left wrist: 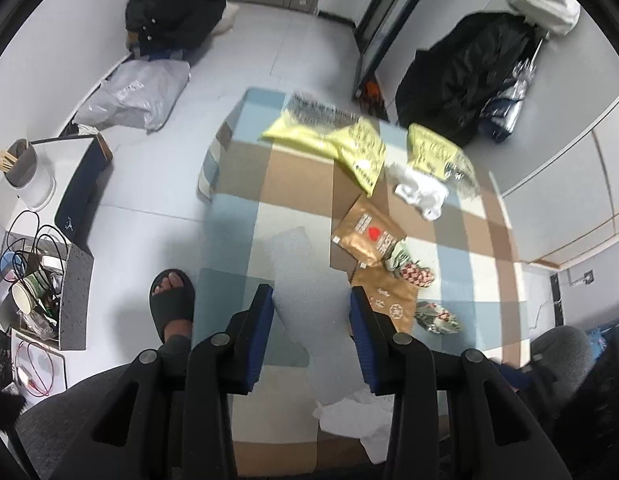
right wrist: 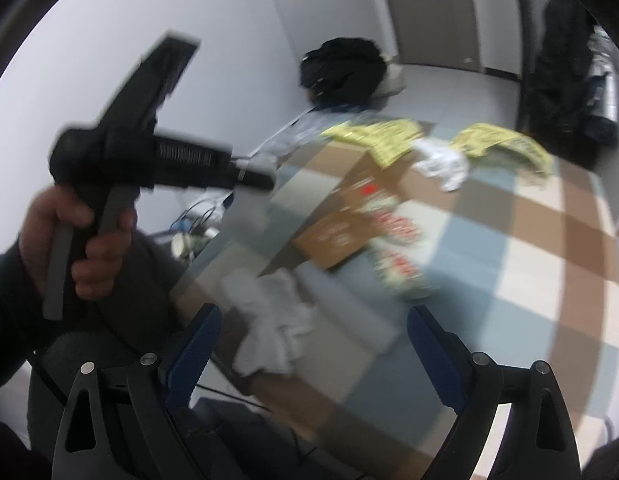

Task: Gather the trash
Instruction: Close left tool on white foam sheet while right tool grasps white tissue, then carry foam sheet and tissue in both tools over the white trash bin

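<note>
Checkered mat [left wrist: 245,216] on the floor carries the trash: yellow bags [left wrist: 349,140], brown pouches [left wrist: 365,236], white crumpled paper [left wrist: 419,190]. Left wrist view: left tool [left wrist: 311,334] partly open, jaws apart, nothing between them; another white wad [left wrist: 353,420] lies right under it, partly hidden by the fingers. A sandaled foot [left wrist: 171,300] stands beside the mat.

Right wrist view, badly blurred: right tool [right wrist: 313,352] wide open, empty, above the white wad [right wrist: 269,320]. Best lower straight over the wad, close on its bulk. A hand [right wrist: 75,240] holds the left tool up; its jaws are unreadable here.
</note>
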Tool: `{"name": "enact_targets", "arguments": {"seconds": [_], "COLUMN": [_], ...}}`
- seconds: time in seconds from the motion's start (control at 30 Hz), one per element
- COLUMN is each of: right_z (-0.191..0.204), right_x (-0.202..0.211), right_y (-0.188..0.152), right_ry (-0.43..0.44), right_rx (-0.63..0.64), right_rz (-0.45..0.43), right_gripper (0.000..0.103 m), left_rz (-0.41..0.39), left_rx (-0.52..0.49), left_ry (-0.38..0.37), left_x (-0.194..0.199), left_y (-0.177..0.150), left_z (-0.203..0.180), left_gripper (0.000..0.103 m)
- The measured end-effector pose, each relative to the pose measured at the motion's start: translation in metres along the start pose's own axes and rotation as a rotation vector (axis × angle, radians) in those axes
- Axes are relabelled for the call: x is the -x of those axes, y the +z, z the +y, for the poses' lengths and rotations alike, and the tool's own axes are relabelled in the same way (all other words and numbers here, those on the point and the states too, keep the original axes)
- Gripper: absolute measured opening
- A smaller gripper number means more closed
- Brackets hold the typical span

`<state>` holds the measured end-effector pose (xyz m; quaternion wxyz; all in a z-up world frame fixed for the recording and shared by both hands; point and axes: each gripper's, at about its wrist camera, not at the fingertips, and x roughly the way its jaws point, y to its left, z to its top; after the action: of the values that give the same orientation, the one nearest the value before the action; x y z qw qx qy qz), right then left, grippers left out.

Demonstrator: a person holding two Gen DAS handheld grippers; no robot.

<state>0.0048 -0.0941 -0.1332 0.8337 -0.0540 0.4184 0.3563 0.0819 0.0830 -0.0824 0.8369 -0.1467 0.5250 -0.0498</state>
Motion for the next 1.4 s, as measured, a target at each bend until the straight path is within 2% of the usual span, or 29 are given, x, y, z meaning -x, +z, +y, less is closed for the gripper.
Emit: {"name": "enact_targets", "arguments": {"seconds": [0.17,0.2,0.23,0.27,0.37,0.4,0.47,0.5,0.57,0.6,0.67,0.7,0.73,0.83,1.07,1.4], "right_z": [0.015,0.016,0.018,0.020,0.030,0.034,0.043,0.049,0.059,0.063,0.068,0.071,0.074,0.076,0.071,0.068], "right_x": [-0.032,-0.039,-0.047,-0.055,-0.060,-0.062,-0.067,-0.069,-0.073,-0.073,-0.075,-0.076,-0.077,-0.076,-0.054,-0.011], "right_y": [-0.004,-0.005,-0.006,-0.008,-0.009,-0.008,-0.010,-0.011,-0.015,-0.016,-0.017,-0.018,-0.019,-0.018,-0.016,-0.008], "right_ry": [0.065,0.062,0.050,0.037,-0.025,-0.049,-0.103,-0.157,-0.224,-0.225,-0.237,-0.256,-0.256,-0.260,-0.264,-0.351], "right_rx": [-0.044,-0.048,-0.048,-0.048,-0.015,0.011,0.062,0.101,0.169,0.191,0.225,0.242,0.259,0.269,0.206,0.171], "right_rz": [0.058,0.074,0.094,0.113,0.112,0.121,0.131,0.127,0.127,0.119,0.119,0.120,0.127,0.129,0.091,0.022], "right_gripper": [0.089,0.082,0.074,0.071,0.070,0.067,0.058,0.051,0.045,0.037,0.030,0.019,0.012,0.012,0.011,0.011], "left_rz": [-0.054,-0.068,-0.080,-0.090,-0.120,-0.127,-0.139,-0.144,-0.153,-0.159,-0.174,-0.183,-0.190,-0.202,-0.220,-0.252], "left_rx": [0.033,0.042,0.046,0.046,0.051,0.053,0.060,0.063,0.071,0.079,0.085,0.085,0.083,0.086,0.072,0.022], "left_ry": [-0.020,-0.030,-0.033,-0.035,-0.043,-0.046,-0.049,-0.050,-0.050,-0.049,-0.069,-0.068,-0.068,-0.082,-0.100,-0.128], "left_x": [0.020,0.026,0.031,0.034,0.044,0.046,0.049,0.051,0.054,0.056,0.060,0.062,0.064,0.068,0.077,0.091], "left_y": [0.000,0.000,-0.001,-0.001,-0.003,-0.004,-0.005,-0.005,-0.007,-0.007,-0.008,-0.009,-0.010,-0.011,-0.017,-0.021], "left_z": [0.006,0.009,0.010,0.010,0.012,0.013,0.015,0.016,0.018,0.020,0.021,0.021,0.020,0.019,0.015,-0.007], "left_gripper": [0.033,0.033,0.033,0.033,0.033,0.033,0.033,0.033,0.033,0.033,0.033,0.033,0.033,0.033,0.033,0.033]}}
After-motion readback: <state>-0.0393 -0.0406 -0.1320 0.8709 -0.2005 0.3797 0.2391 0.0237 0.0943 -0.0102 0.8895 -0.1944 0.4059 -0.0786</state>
